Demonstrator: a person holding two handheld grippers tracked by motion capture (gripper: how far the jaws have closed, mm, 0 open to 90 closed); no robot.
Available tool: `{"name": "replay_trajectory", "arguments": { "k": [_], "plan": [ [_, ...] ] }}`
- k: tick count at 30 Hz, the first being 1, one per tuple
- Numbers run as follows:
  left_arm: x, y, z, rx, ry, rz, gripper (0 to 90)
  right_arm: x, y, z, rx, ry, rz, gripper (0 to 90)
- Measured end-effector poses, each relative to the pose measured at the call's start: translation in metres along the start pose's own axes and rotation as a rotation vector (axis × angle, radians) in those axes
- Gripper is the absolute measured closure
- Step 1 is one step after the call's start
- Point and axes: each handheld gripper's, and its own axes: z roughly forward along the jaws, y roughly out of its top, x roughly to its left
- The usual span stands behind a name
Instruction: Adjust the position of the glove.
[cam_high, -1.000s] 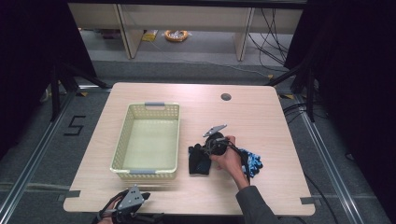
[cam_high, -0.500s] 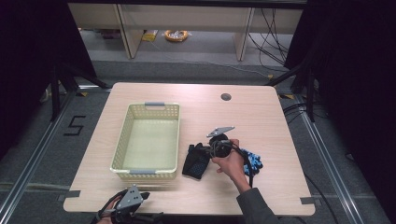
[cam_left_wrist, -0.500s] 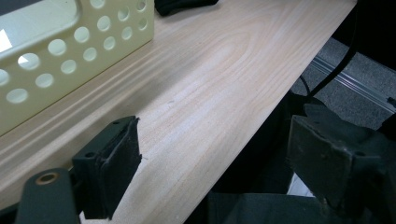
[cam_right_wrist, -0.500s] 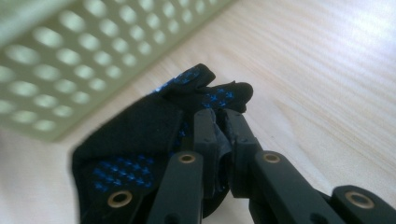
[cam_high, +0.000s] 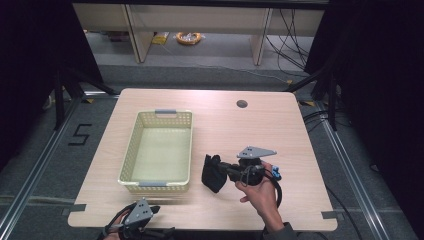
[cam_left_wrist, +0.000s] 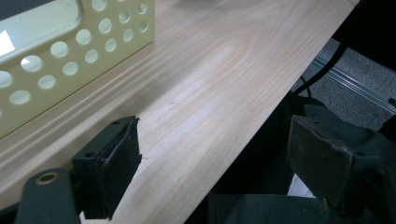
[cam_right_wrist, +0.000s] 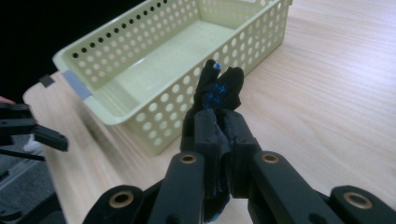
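Note:
A dark bunched cloth (cam_high: 212, 173) with blue specks (cam_right_wrist: 217, 88) hangs just above the wooden table (cam_high: 260, 125), right of the pale yellow perforated basket (cam_high: 131, 150). My right gripper (cam_high: 223, 171) points left at the basket, held by a hand, and its jaws are shut on the cloth; in the right gripper view (cam_right_wrist: 223, 125) the fabric sticks out past the fingertips (cam_right_wrist: 205, 123). The basket (cam_right_wrist: 140, 116) is empty. My left gripper (cam_high: 138, 218) rests at the table's near edge, open; in the left gripper view (cam_left_wrist: 215, 158) nothing lies between its pads (cam_left_wrist: 116, 158).
A round cable hole (cam_high: 242, 104) sits in the tabletop at the far right. The basket's holed wall (cam_left_wrist: 46, 70) stands close ahead of the left gripper. Dark floor, rails and cables surround the table.
The right hand has drawn back toward the near edge and risen, and the dark cloth has come up off the table in its jaws. The left gripper has stayed put.

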Motion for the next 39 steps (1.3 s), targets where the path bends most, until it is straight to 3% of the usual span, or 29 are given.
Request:
{"name": "replay_trajectory", "arguments": {
  "k": [6, 8, 10, 11, 12, 15, 17, 19, 20, 22, 24, 25, 27, 28, 29, 30, 31, 34, 36, 37, 38, 39],
  "plan": [
    [0.0, 0.0, 0.0, 0.002, 0.0, 0.001, 16.5, 0.009, -0.012, -0.004, -0.026, 0.026, 0.019, 85.9],
    [0.0, 0.0, 0.0, -0.001, 0.001, -0.001, 16.5, 0.015, -0.016, -0.006, -0.015, 0.026, 0.065, 85.8],
    [0.0, 0.0, 0.0, -0.003, 0.001, -0.001, 16.5, 0.014, -0.018, -0.006, -0.041, 0.047, 0.046, 85.9],
    [0.0, 0.0, 0.0, -0.003, 0.001, -0.001, 16.5, 0.018, -0.019, -0.008, -0.032, 0.048, 0.094, 85.9],
    [0.0, 0.0, 0.0, 0.0, 0.0, 0.0, 16.5, 0.016, -0.02, -0.008, -0.048, 0.047, 0.038, 85.8],
    [0.0, 0.0, 0.0, 0.001, 0.001, 0.001, 16.5, 0.02, -0.022, -0.013, -0.057, 0.058, 0.071, 85.8],
    [0.0, 0.0, 0.0, 0.0, 0.001, 0.001, 16.5, 0.022, -0.025, -0.016, -0.081, 0.043, 0.065, 85.8],
    [0.0, 0.0, 0.0, -0.003, 0.001, 0.001, 16.5, 0.026, -0.031, -0.019, -0.078, 0.039, 0.118, 85.8],
    [0.0, 0.0, -0.001, 0.004, -0.002, 0.003, 16.5, 0.023, -0.035, -0.019, -0.088, 0.037, 0.087, 85.7],
    [0.0, 0.0, 0.0, 0.003, 0.001, 0.004, 16.5, 0.024, -0.045, -0.021, -0.061, 0.012, 0.149, 85.7],
    [0.0, 0.0, 0.0, 0.005, 0.001, 0.005, 16.5, 0.017, -0.057, -0.018, -0.081, -0.014, 0.143, 85.6],
    [0.0, 0.0, 0.0, 0.007, 0.001, 0.008, 16.5, 0.017, -0.063, -0.019, -0.073, -0.01, 0.193, 85.6],
    [-0.001, 0.0, 0.001, -0.006, 0.001, -0.01, 16.5, 0.012, -0.073, -0.017, -0.079, -0.029, 0.243, 85.5],
    [-0.001, 0.0, 0.001, -0.007, 0.0, -0.008, 16.5, 0.007, -0.078, -0.017, -0.081, -0.036, 0.245, 85.2],
    [-0.001, 0.0, 0.001, -0.007, 0.0, -0.007, 16.5, 0.004, -0.082, -0.017, -0.072, -0.019, 0.276, 85.1],
    [-0.003, -0.001, 0.002, -0.009, -0.001, -0.033, 16.5, 0.001, -0.087, -0.017, -0.081, -0.036, 0.304, 84.9],
    [-0.001, -0.001, 0.001, 0.015, 0.01, -0.004, 16.5, -0.001, -0.09, -0.017, -0.08, -0.031, 0.344, 84.5],
    [-0.001, -0.001, 0.001, 0.019, 0.006, -0.007, 16.5, -0.01, -0.096, -0.02, -0.086, -0.053, 0.343, 82.9],
    [0.001, 0.0, 0.0, 0.033, -0.004, 0.025, 16.5, -0.012, -0.099, -0.021, -0.092, -0.056, 0.349, 82.5],
    [-0.002, -0.001, 0.003, -0.011, -0.002, -0.007, 16.5, -0.011, -0.1, -0.021, -0.079, -0.064, 0.368, 81.6],
    [0.0, 0.0, 0.0, 0.022, 0.006, 0.019, 16.5, -0.006, -0.101, -0.022, -0.05, -0.06, 0.422, 80.5],
    [0.001, 0.0, 0.0, 0.032, 0.006, 0.032, 16.5, -0.009, -0.102, -0.022, -0.05, -0.082, 0.377, 79.8]
  ]
}}
